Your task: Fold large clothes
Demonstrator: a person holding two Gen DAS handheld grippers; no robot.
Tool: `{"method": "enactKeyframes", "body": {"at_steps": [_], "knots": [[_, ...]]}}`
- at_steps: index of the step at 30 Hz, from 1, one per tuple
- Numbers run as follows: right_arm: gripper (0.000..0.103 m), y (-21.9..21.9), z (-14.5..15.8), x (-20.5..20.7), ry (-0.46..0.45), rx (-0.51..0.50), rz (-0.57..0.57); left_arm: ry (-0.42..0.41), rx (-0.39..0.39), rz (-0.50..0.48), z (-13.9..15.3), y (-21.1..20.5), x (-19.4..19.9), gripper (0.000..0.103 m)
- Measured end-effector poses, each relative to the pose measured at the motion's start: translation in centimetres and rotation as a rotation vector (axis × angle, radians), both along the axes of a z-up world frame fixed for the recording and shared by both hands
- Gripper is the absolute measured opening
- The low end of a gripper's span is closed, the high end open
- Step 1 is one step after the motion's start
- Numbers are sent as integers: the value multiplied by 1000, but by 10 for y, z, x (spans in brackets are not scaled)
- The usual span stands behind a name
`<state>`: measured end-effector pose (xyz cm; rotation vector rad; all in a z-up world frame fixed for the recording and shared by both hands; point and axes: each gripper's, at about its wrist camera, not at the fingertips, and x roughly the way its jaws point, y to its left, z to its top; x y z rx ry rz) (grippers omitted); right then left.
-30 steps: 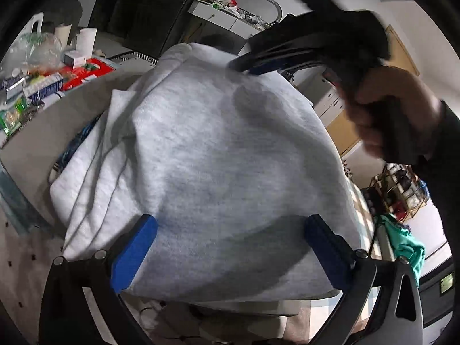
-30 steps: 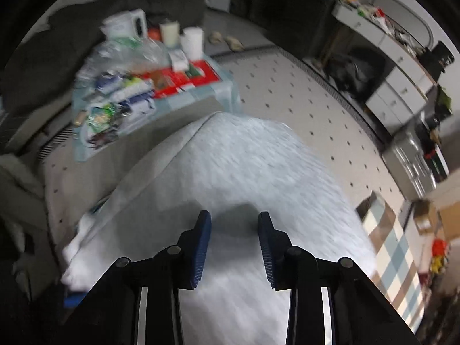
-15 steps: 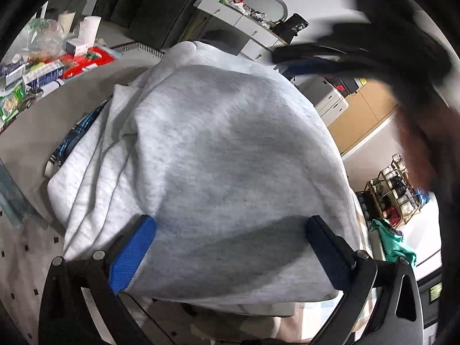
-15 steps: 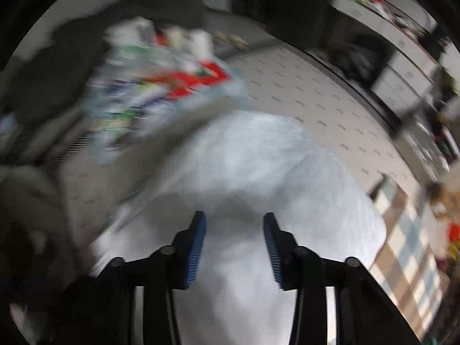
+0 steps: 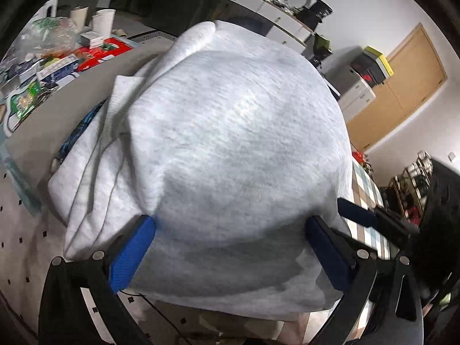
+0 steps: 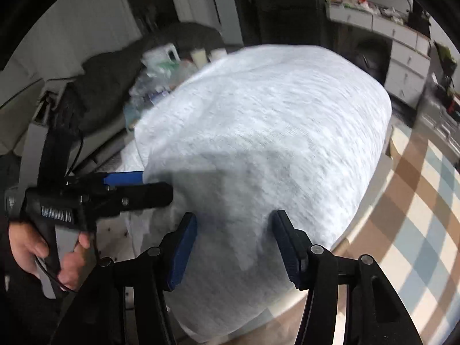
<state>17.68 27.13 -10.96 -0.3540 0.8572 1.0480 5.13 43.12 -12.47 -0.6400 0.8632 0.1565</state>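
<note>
the right gripper [image 6: 234,247] is hovering over the near edge of the grey sweatshirt [image 6: 267,143] with its jaws opening, about half apart, and no cloth looks pinched between the blue pads. the left gripper [image 5: 230,254] is standing wide open at the same near edge, fabric lying between the pads without being squeezed, and a hand [image 6: 43,253] is holding its handle at the left of the right wrist view. the sweatshirt is lying folded in a thick bundle on the table [image 5: 57,97], its front edge hanging slightly past the table rim. a ribbed cuff [image 5: 198,33] is poking out at the far end. the risk, as i judge it: with neither claw gripping, the overhanging bundle could be slumping off the edge or unfolding, and a fast right-hand sweep could be dragging the top layer askew toward the clutter of packets [image 5: 43,66] beyond.
</note>
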Motion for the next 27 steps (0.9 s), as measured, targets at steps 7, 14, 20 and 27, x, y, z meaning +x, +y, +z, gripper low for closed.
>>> {"method": "enactKeyframes", "body": {"at_steps": [7,14,20,27], "knots": [[75,-61,38,-37,45,243,-133,-70,139,84,55,-50,-52,102],[103,-149,86,-111,-221,513,-250,-266,329,170,113,-114,-116,102],[103,-188,97,-173,-420,550,-369,-291,558,317,124,-144,-144,102],[103,-215,87,-200,-412,563,-381,-247,609,333,113,-157,-164,102]]}}
